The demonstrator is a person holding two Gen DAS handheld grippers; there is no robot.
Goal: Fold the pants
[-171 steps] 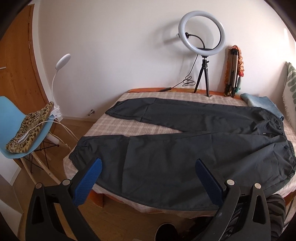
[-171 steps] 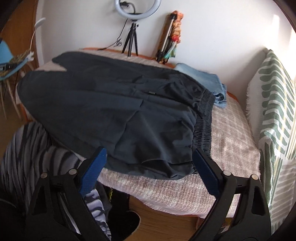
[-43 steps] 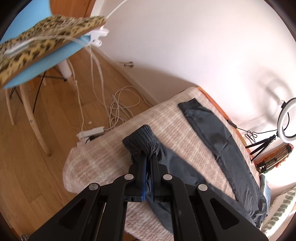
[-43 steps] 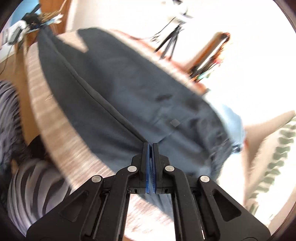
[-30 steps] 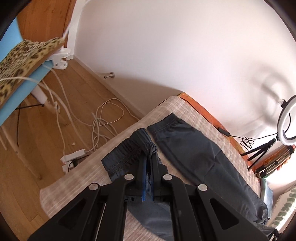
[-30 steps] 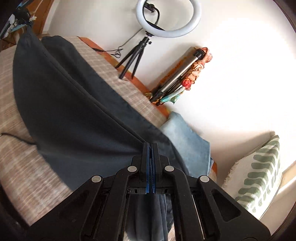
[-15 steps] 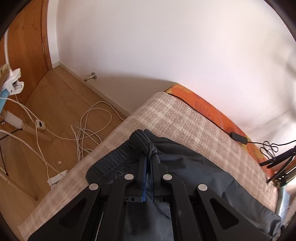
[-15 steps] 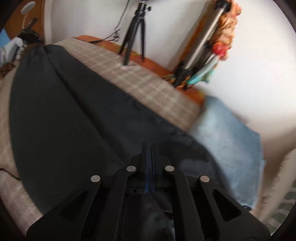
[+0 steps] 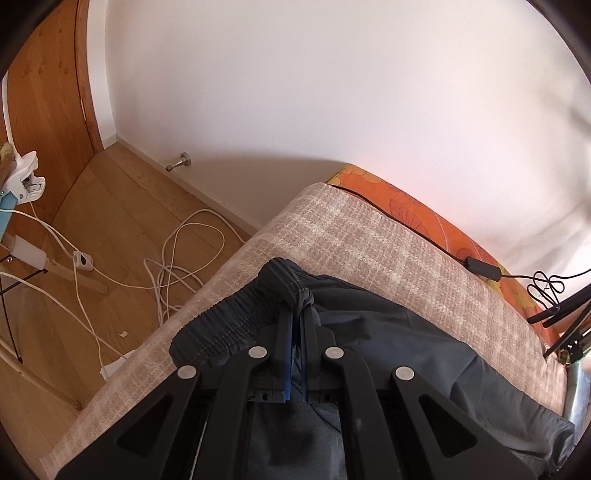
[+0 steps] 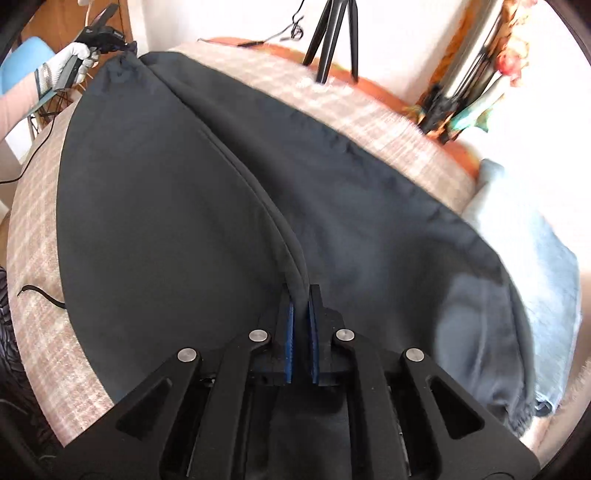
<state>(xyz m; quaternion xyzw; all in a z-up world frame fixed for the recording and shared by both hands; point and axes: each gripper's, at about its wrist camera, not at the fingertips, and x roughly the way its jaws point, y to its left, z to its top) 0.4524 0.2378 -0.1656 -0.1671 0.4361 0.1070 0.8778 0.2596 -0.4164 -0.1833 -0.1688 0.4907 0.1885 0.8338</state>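
The pants are dark, matt, smooth woven cloth with a gathered elastic cuff. A coarse, beige checked blanket covers the desk. The left claw and the right claw are matt black plastic with ribbed blue pads. The floor is satin wood.

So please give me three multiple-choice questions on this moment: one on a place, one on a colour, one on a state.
1. Where does the black tripod stand?
A. floor
B. far edge of the bed
C. blue chair

2. What colour are the pants?
A. dark grey
B. red
C. white

3. What is the left claw doing?
A. open above the pants
B. shut on the cuff
C. holding a cable

Answers: 1 B, its legs rest behind the checked blanket; 2 A, the cloth is dark throughout; 3 B, gathered elastic is pinched between its blue pads.
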